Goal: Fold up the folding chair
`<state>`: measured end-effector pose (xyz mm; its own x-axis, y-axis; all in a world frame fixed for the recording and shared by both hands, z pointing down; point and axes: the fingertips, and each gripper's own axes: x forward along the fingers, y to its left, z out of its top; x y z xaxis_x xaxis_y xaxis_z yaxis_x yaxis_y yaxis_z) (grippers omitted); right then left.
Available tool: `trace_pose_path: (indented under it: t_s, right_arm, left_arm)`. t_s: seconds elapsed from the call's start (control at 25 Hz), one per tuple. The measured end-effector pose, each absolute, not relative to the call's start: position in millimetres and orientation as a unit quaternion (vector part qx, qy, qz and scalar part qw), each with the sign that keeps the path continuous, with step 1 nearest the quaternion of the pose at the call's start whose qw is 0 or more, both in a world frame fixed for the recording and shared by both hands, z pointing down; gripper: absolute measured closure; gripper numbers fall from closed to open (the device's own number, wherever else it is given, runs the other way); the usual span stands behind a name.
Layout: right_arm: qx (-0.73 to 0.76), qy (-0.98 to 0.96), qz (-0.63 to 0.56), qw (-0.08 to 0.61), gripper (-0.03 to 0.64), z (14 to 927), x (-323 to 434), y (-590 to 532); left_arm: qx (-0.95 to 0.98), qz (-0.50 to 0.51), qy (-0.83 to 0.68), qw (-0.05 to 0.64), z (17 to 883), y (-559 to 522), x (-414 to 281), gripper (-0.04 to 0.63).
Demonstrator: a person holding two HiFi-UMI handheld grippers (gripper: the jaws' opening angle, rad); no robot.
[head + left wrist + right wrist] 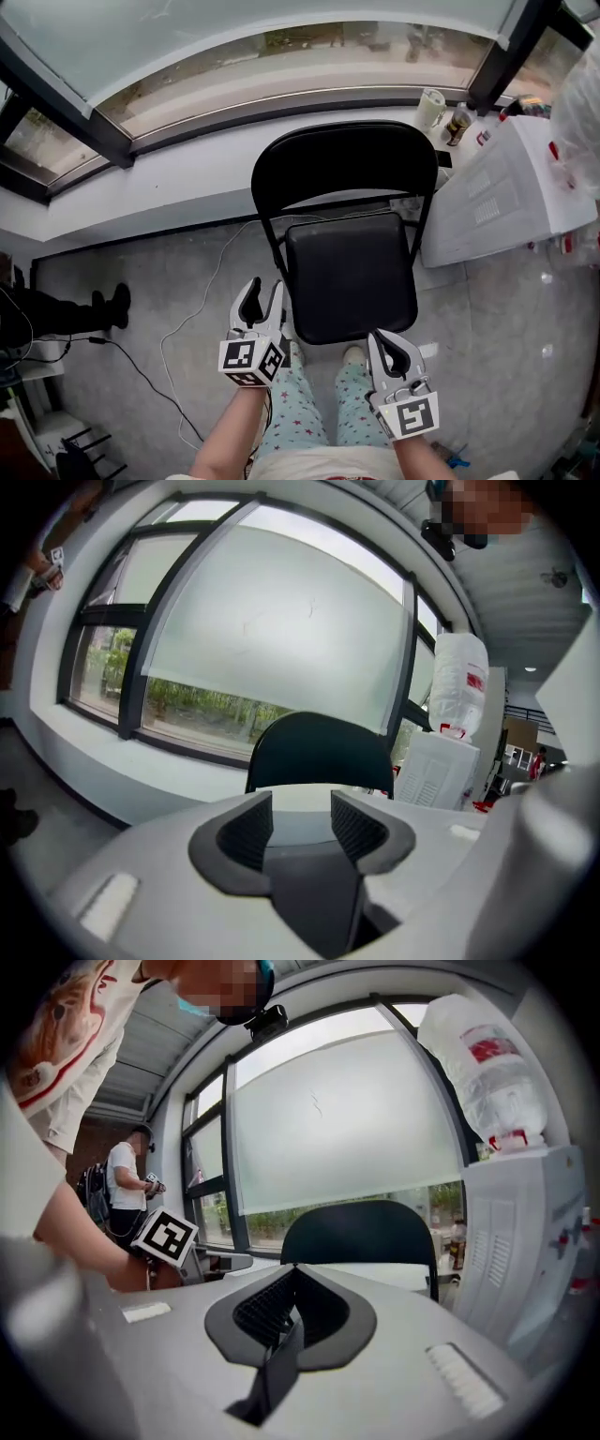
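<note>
A black folding chair stands unfolded before the window, its seat (352, 277) flat and its backrest (347, 159) upright. My left gripper (263, 298) hovers by the seat's front left corner. Its jaws are open with nothing between them. My right gripper (386, 345) is at the seat's front right corner, shut on nothing. The left gripper view has the left gripper (300, 810) below the backrest (319, 752). In the right gripper view the right gripper (292, 1277) points at the backrest (361, 1232), its jaws meeting at the tip.
A white appliance (497, 197) stands close to the chair's right side. The window sill (187, 169) behind carries a cup (430, 108) and bottles (457, 122). Cables (187, 319) run over the floor at the left. My legs (300, 412) are just before the seat. Another person (122, 1194) stands at the left.
</note>
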<state>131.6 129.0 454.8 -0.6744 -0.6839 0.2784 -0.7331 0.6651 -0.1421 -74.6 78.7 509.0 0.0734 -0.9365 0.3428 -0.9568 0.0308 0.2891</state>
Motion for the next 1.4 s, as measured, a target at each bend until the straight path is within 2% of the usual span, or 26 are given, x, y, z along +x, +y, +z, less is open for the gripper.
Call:
trace_pose_path:
  t_s: [0.12,0.48,0.8,1.08,1.2,1.4]
  right_arm:
    - [0.416,-0.892,0.130,0.123,0.594,501,133,125]
    - [0.506,-0.813,0.218,0.189,0.594,640,155,140]
    - [0.552,-0.732,0.330,0.224,0.585,738,181,181]
    - [0.605,-0.655,0.421,0.164,0.364,779,204,206]
    - [0.617,-0.628,0.458,0.123,0.327,789,202,208]
    - [0.619,-0.569,0.541,0.017,0.215,808,187,207]
  left_arm:
    - [0.698,0.041,-0.670,0.250,561,51,-96,0.375]
    - [0.679,0.117,-0.671,0.273,684,-2,-107,0.373]
    - [0.686,0.115,-0.677,0.242,714,-40,-134,0.374]
    - [0.704,0.118,-0.662,0.231,719,-55,-141,0.377]
    - [0.704,0.125,-0.663,0.222,716,-57,-134,0.410]
    - [0.703,0.142,-0.664,0.209,716,-66,-124,0.439]
